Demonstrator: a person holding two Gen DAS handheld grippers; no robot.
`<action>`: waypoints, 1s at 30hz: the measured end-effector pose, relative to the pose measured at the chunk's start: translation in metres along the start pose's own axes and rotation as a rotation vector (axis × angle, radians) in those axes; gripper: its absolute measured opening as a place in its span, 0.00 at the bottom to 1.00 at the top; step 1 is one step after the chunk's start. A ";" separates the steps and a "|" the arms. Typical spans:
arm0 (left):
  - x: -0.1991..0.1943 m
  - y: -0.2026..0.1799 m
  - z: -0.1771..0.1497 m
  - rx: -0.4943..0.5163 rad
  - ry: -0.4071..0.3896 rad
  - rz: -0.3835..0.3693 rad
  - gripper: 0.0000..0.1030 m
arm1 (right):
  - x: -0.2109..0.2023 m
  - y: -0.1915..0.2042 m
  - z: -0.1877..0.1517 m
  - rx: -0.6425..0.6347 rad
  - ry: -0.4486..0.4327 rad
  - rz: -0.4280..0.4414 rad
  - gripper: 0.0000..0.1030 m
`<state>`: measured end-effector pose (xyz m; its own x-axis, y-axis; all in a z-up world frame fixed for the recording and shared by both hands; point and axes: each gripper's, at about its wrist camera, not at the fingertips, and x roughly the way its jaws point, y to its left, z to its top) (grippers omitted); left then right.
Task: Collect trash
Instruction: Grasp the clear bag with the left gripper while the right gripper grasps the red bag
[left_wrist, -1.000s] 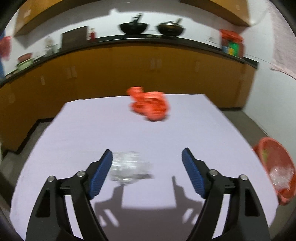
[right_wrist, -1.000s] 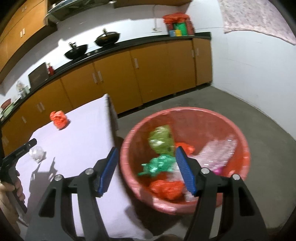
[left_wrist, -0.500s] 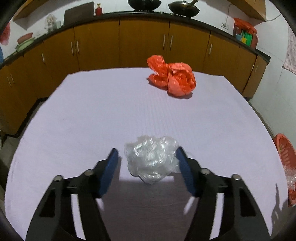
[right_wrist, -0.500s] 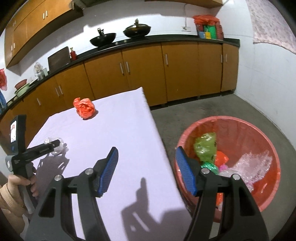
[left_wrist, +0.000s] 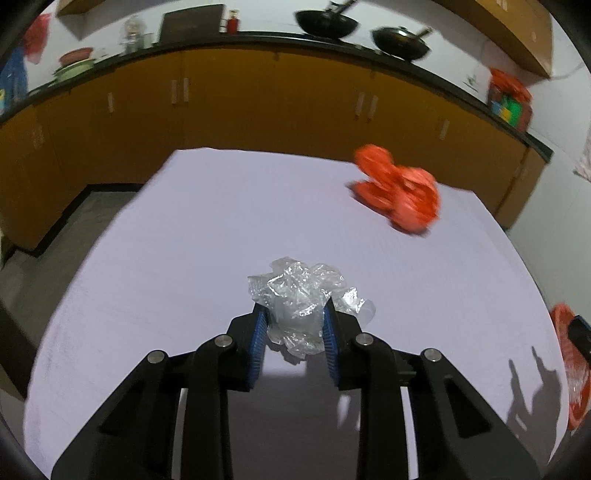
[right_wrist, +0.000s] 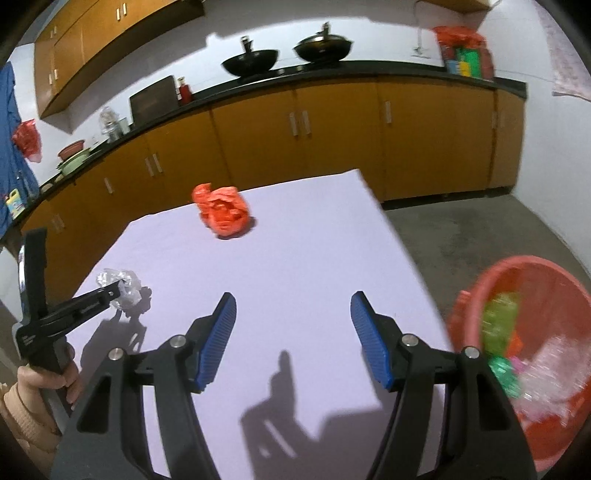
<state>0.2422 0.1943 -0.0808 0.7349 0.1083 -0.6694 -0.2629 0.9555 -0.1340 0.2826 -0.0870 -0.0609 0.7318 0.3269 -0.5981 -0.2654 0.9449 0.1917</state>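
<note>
Now that the blue pads, which were standing wide on either side of the wad half a second ago, are pressing in on it, the left gripper (left_wrist: 293, 334) is clenching the clear plastic wad (left_wrist: 301, 295) at the near-left part of the table (left_wrist: 192, 236). The jaws are standing only narrowly apart, with crumpled film filling the gap and bulging out above and to the right of the pads. Whether the wad is lifting clear of the cloth I cannot tell, though the right wrist view is showing it (right_wrist: 120, 284) pinched at the tip of the left tool. By my reading, the pickup step is closing out and the carry to the bin is coming next.

Moving right, the orange plastic bag (right_wrist: 221, 210) is lying untouched at the far side of the table, well apart from both tools, so it is looking like the last piece on the cloth.

Further right, the right gripper (right_wrist: 293, 336) is hovering over the near-right table edge with its jaws spread wide, holding and touching nothing. The red bin (right_wrist: 491, 284) is sitting on the floor just beside the table's right edge, already holding green, pink and clear scraps.
</note>
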 end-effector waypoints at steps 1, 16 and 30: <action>0.001 0.008 0.004 -0.008 -0.008 0.013 0.27 | 0.009 0.005 0.004 0.000 0.005 0.013 0.62; 0.043 0.059 0.046 -0.057 -0.033 0.107 0.27 | 0.159 0.071 0.082 -0.025 0.043 0.050 0.89; 0.072 0.056 0.068 -0.048 -0.001 0.112 0.27 | 0.237 0.079 0.101 -0.017 0.205 0.113 0.49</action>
<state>0.3231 0.2742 -0.0864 0.6996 0.2140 -0.6817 -0.3731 0.9231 -0.0931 0.4986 0.0670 -0.1085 0.5546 0.4180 -0.7195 -0.3498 0.9017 0.2543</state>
